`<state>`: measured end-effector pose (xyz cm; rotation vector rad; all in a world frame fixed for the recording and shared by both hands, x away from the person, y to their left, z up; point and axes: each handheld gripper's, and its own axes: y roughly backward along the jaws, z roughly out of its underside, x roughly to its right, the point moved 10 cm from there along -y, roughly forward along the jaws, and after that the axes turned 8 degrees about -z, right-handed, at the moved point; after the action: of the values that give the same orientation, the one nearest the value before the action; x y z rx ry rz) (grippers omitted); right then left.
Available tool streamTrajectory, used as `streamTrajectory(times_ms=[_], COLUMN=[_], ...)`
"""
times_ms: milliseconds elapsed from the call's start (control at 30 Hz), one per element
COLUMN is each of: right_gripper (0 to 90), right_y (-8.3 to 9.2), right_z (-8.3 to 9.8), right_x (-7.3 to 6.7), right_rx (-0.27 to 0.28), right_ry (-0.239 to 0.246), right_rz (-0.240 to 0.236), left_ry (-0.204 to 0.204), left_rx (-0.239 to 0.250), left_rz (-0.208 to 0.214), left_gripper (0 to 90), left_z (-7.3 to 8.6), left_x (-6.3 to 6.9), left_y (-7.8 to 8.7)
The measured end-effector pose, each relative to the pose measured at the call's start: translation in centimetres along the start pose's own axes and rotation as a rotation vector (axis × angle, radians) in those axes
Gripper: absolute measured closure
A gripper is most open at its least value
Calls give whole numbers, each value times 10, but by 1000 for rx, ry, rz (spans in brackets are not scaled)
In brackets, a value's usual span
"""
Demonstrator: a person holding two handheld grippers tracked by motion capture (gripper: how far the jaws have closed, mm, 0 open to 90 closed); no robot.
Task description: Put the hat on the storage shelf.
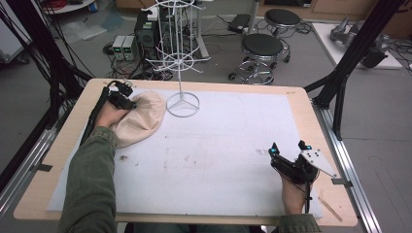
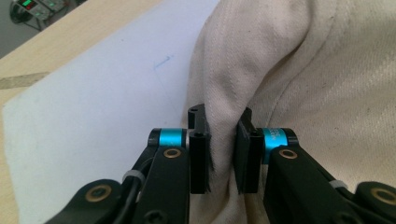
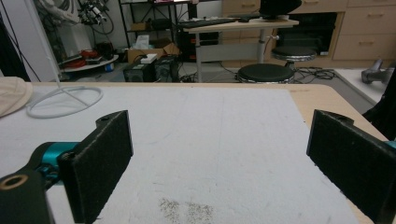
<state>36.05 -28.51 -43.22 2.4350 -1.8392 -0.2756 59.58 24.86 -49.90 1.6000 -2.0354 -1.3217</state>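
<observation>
A cream cloth cap [image 1: 141,119] lies at the far left of the white mat, beside the round base of a white wire rack [image 1: 182,105]. My left gripper [image 1: 127,102] sits at the cap's left edge. In the left gripper view its jaws are shut on a raised fold of the cap [image 2: 223,140], with the left gripper [image 2: 223,154] pinching the fabric between the two pads. My right gripper [image 1: 286,154] rests at the near right of the mat, open wide, with nothing between its pads [image 3: 100,158]. The cap's edge [image 3: 11,95] shows at the far left of the right gripper view.
The wire rack rises tall from its ring base [image 3: 65,100] at the back of the mat. A wooden table [image 1: 63,145] borders the white mat [image 1: 218,150]. Faint dirt marks [image 3: 187,210] lie on the mat. Stools [image 1: 262,48] and electronics stand on the floor beyond.
</observation>
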Motion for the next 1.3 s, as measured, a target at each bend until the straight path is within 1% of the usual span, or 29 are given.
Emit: streamTrajectory(times_ms=[67,100,167,200,267,333,367,400,433,467,500,567,600,733,767,833,867,900,933,1000,1067,1100,1167,1300], right_gripper=[61,61,61,61,61,61,61,61,61,61,61,61,61,61,61,61,61,61,61,61,61,61,61,61], right_y=[0,-1,-1,-1,0,0,0,0,0,-1,-1,0,0,0,0,0,-1,-1,-1,-1,-2,-3,-3,-4], right_z=[0,0,1,1,1,1,1,1,1,1,1,0,0,-1,-1,-2,-2,-2,-3,-3,-3,-3,-3,-3], right_x=[0,0,0,0,1,1,1,1,1,1,1,1,1,2,2,4,4,4,5,4,3,3,3,2], right_rx=[0,-1,-4,-3,-3,-3,-4,-2,-3,-3,-4,-2,-1,10,11,16,16,20,21,23,21,23,25,23], right_ry=[-1,-4,-8,-9,-10,-12,-13,-14,-14,-16,-17,-13,-22,-20,-24,-27,-37,-38,-39,-39,-44,-46,-45,-52], right_rz=[-1,-6,-3,-4,-5,-5,-5,-5,-6,-6,-7,-6,-5,-3,-2,0,1,1,2,-1,-7,-8,-10,-16], left_ry=[11,24,25,18,9,5,15,14,18,25,30,45,58,118,131,160,168,171,184,188,205,204,216,231], left_rx=[10,16,17,15,21,22,31,26,32,36,40,62,75,129,136,163,176,184,200,212,234,239,257,289], left_rz=[-7,-9,-17,-29,-38,-33,-36,-30,-21,-24,-14,-10,-7,22,30,34,33,36,40,47,52,51,45,60], left_gripper=[791,800,802,802,806,806,806,806,806,806,806,805,805,804,804,804,804,804,804,804,803,803,803,803], left_z=[0,0,1,1,0,1,1,2,2,3,3,3,3,4,4,4,3,3,2,2,1,1,1,1], left_x=[0,0,0,-1,0,1,1,0,0,-2,-3,-6,-7,-17,-18,-22,-24,-25,-26,-27,-26,-26,-26,-25], left_y=[0,1,1,2,2,4,5,7,9,11,14,21,25,45,49,58,63,66,71,77,83,85,89,97])
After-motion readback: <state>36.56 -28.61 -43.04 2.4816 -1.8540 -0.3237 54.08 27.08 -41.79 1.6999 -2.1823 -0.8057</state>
